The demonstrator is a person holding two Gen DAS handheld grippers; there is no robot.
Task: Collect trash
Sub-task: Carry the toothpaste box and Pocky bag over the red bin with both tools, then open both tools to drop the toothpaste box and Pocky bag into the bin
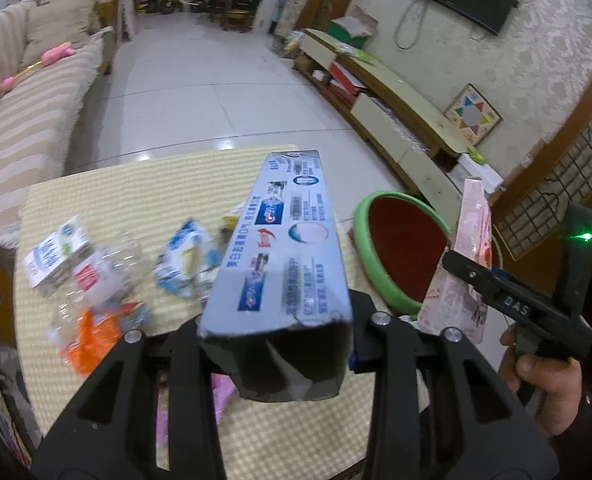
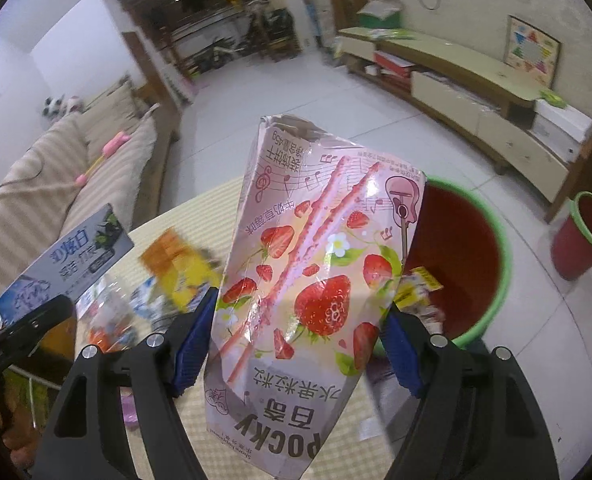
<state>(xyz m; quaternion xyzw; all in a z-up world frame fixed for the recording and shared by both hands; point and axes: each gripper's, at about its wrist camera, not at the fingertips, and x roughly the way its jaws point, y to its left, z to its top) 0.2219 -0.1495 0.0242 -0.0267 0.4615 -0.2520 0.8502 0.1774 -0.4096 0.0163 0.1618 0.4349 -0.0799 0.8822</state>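
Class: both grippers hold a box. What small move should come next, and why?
Probably carry the pink Pocky box in the right gripper over the red bin and release it: the bin stands open just beside it, and the left gripper holds the toothpaste box.

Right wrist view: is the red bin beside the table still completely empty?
No, a yellow-and-white wrapper already lies inside the red bin, just past the pink Pocky box held in the right gripper.

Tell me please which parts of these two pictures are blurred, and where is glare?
Left wrist view: the litter on the table is smeared, the toothpaste box sharper, a green light flares. Right wrist view: the Pocky box is sharp with slight sheen, the wrappers behind blurred.
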